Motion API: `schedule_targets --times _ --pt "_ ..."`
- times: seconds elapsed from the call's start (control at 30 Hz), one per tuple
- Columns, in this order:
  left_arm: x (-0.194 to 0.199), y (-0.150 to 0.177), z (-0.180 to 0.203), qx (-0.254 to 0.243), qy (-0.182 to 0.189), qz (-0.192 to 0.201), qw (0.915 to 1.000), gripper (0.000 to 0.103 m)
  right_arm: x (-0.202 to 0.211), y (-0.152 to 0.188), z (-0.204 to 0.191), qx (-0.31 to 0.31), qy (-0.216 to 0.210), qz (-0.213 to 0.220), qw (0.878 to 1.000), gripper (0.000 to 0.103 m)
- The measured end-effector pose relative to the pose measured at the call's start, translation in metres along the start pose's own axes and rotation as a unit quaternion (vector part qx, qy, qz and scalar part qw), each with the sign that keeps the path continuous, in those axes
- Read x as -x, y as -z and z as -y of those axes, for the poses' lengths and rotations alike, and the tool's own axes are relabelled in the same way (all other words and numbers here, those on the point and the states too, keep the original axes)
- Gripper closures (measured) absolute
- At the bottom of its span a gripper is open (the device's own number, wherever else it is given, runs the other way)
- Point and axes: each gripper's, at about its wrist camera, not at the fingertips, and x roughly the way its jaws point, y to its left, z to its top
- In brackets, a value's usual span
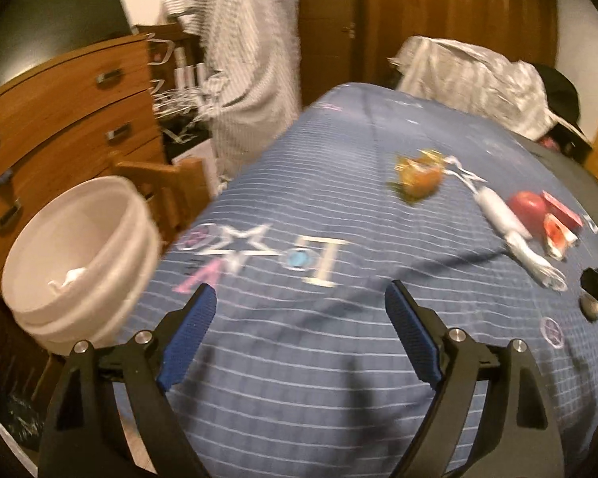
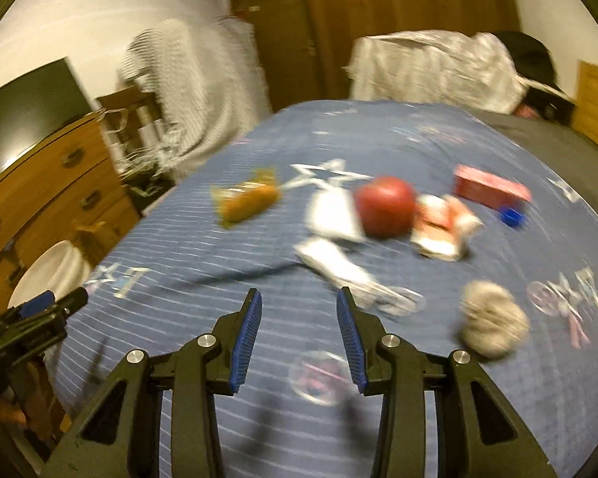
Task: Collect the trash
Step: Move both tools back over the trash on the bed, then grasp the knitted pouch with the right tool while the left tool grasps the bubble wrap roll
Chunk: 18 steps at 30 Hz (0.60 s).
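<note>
While both our grippers hang empty over the blue bedspread (image 1: pixel 299 378), we judge that we are between pickups, heading for the next piece of trash. Our left gripper (image 1: pixel 299 302) has its blue pads spread wide with only cloth showing between them; our right gripper (image 2: pixel 299 310) stands partly open, likewise holding nothing. The white bucket (image 1: pixel 79 259) sits at the bed's left edge, beside the wooden dresser (image 1: pixel 59 119), with something pale already lying in its bottom.

The trash lies scattered in the middle of the bed: an orange-yellow wrapper (image 2: pixel 245 199), a white plastic wrapper (image 2: pixel 339 263), a red apple (image 2: pixel 384 207), a torn red-and-white packet (image 2: pixel 442 227), a red box (image 2: pixel 490 189) and a grey crumpled wad (image 2: pixel 492 322).

Nearest our right fingers is the white plastic wrapper. Its long axis runs diagonally, from far-left near the apple toward near-right, ending just beyond the right pad. The next move, we reckon, calls for turning the wrist so the pads straddle that axis crosswise, then lowering and closing. Blur hides finer detail.
</note>
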Motion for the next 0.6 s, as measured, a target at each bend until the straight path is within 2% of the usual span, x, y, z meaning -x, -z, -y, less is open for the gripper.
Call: schedule_targets --times 0.07,0.33,0.6 --pt "-0.002 0.002 0.02 -0.014 0.009 -0.002 0.9999 0.02 0.012 0.009 0.036 -0.024 0.013 0.002 1.0 0.062" --pt "-0.003 0.012 0.09 -0.06 0.062 -0.013 0.9962 0.02 0.043 0.02 0.138 -0.115 0.044 0.03 0.992 0.062" --pt "-0.015 -0.004 0.136 -0.081 0.1 -0.007 0.9917 0.02 0.044 0.026 0.211 -0.184 0.064 0.031 0.98 0.061"
